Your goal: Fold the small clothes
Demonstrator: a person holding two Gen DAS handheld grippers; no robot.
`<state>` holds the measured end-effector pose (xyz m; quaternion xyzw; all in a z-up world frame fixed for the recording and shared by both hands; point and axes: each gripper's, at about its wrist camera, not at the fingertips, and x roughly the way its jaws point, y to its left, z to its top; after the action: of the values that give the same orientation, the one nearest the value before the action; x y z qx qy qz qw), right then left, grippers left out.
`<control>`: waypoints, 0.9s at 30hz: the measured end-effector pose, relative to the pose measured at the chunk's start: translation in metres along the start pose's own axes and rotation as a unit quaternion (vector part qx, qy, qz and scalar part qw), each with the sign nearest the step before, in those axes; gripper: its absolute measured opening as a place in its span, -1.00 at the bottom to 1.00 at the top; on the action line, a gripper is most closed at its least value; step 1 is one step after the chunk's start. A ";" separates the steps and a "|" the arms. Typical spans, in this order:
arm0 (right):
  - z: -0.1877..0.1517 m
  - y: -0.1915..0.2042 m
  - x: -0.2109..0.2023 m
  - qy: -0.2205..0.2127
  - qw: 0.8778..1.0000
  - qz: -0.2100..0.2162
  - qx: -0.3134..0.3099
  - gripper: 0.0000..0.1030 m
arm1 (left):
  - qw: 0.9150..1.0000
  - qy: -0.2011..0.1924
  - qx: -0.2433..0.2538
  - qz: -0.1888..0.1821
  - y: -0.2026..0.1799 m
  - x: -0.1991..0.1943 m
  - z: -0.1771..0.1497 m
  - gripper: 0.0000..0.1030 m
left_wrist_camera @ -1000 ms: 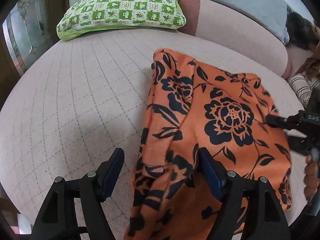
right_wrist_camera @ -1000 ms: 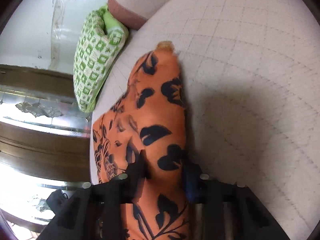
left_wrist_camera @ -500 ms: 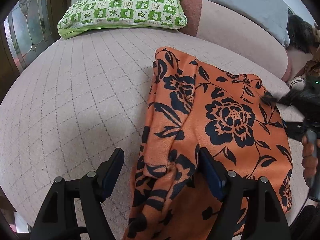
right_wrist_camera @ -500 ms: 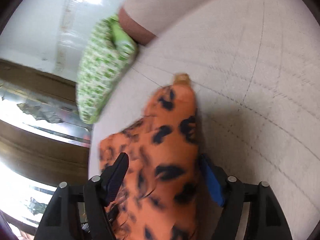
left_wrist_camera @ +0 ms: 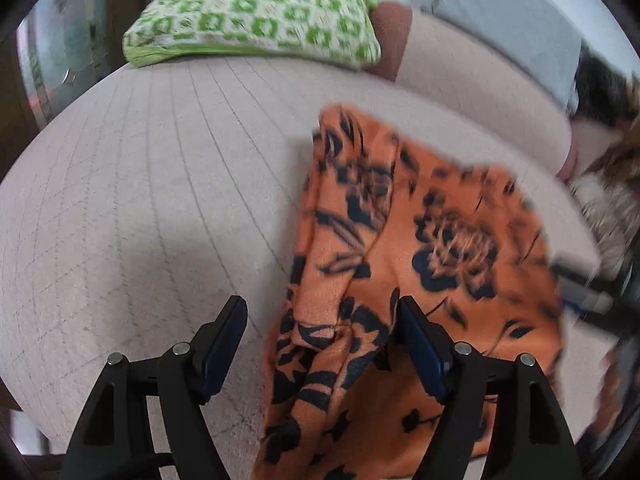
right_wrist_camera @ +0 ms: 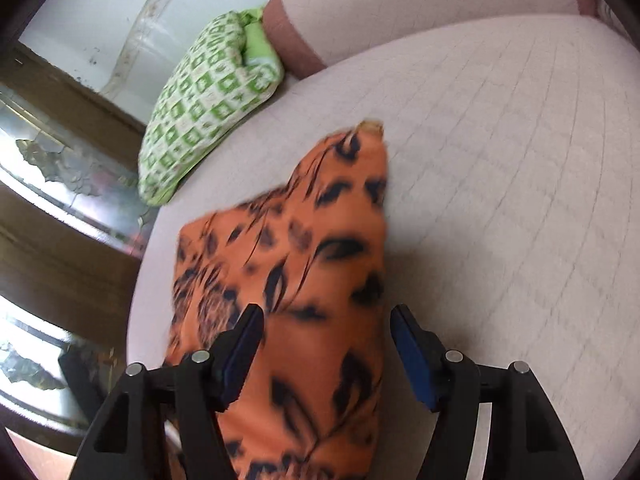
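Note:
An orange garment with a dark blue flower print [left_wrist_camera: 420, 248] lies on the pale quilted cushion [left_wrist_camera: 152, 184]. My left gripper [left_wrist_camera: 322, 344] is open; a bunched fold of the garment lies between its fingers near the right finger. In the right wrist view the garment [right_wrist_camera: 304, 264] lies flat with one corner pointing away. My right gripper [right_wrist_camera: 326, 354] is open just above the garment's near part, with the cloth under and between its fingers.
A green and white checked pillow [left_wrist_camera: 256, 12] lies at the back of the cushion; it also shows in the right wrist view [right_wrist_camera: 204, 104]. A padded backrest [left_wrist_camera: 480, 92] with a grey cushion [left_wrist_camera: 508, 16] runs along the back right. Striped and furry items [left_wrist_camera: 608, 208] sit at the right edge.
My right gripper opened and let go of the garment, then drew back as the cloth settled flat. My left gripper stayed open over the bunched fold. Both views are now blurred by motion.

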<state>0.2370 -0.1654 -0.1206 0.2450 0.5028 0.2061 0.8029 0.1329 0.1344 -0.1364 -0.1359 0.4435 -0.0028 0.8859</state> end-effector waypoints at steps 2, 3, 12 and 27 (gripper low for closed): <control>-0.013 -0.003 -0.005 0.011 1.000 0.009 0.005 0.33 | 0.998 -0.036 -0.031 -0.033 0.015 -0.021 0.013 0.51; -0.018 -0.005 -0.005 0.015 1.000 0.015 0.007 0.33 | 0.998 -0.041 -0.040 -0.037 0.021 -0.025 0.018 0.52; -0.020 -0.015 0.021 0.049 0.996 0.064 0.030 0.17 | 0.989 0.096 -0.026 -0.107 0.034 0.044 0.026 0.11; 0.012 0.045 -0.072 -0.024 0.992 0.040 -0.120 -0.34 | 0.988 0.034 -0.021 -0.152 -0.010 -0.025 0.053 -0.45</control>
<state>0.2142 -0.1738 -0.0384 0.1713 0.4449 0.2911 0.8294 0.1609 0.1402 -0.0839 -0.2197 0.4472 -0.1325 0.8569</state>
